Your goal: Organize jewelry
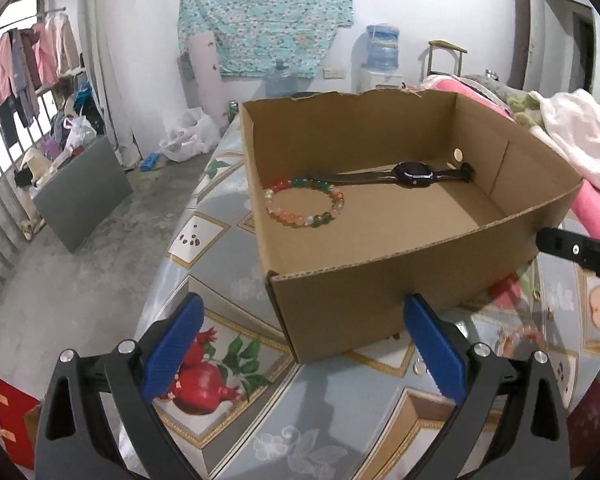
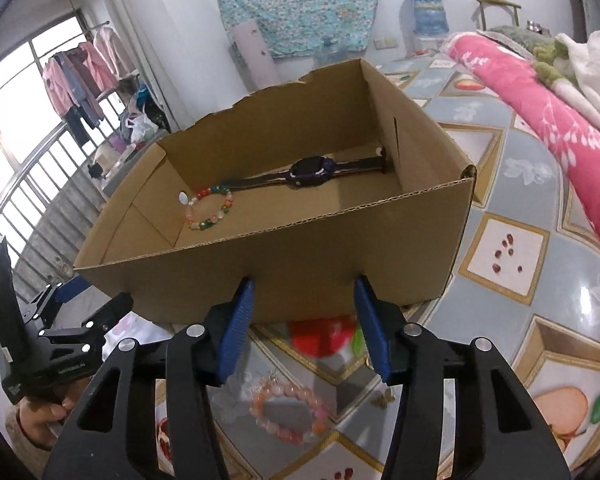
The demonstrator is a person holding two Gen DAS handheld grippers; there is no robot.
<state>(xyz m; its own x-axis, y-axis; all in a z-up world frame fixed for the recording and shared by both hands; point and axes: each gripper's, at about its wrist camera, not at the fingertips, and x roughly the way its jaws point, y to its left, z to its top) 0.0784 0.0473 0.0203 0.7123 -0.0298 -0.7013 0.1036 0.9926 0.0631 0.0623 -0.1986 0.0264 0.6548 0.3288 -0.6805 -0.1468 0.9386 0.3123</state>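
Pink bracelet [image 2: 287,414]: a ring of round, glossy pink and peach beads, flat on the worktop, near side of the box, just below and between the right fingers but apart from both.
Mixed bracelet [image 1: 305,202]: round beads in red, green, orange and white, lying flat on the box floor at its left end.
Watch [image 1: 412,173]: black rounded case on a long dark strap, stretched along the box's far wall, one strap end touching the mixed bracelet.
Box [image 1: 380,292]: open brown corrugated cardboard, far rim torn ragged, a round hole in an end wall.
Right gripper [image 2: 304,328]: black frame, ribbed blue fingers [image 2: 236,330] partway apart, nothing clamped; tips close to the box's near wall.
Left gripper [image 1: 304,342]: ribbed blue fingers [image 1: 172,354] wide apart, empty, pointing at the box's near corner.
Worktop [image 1: 340,420]: glossy printed cover, grey squares with gold frames, pomegranates and an apple.
Writing: none readable.
Pink blanket [image 2: 540,96]: soft floral fabric, piled at the right.
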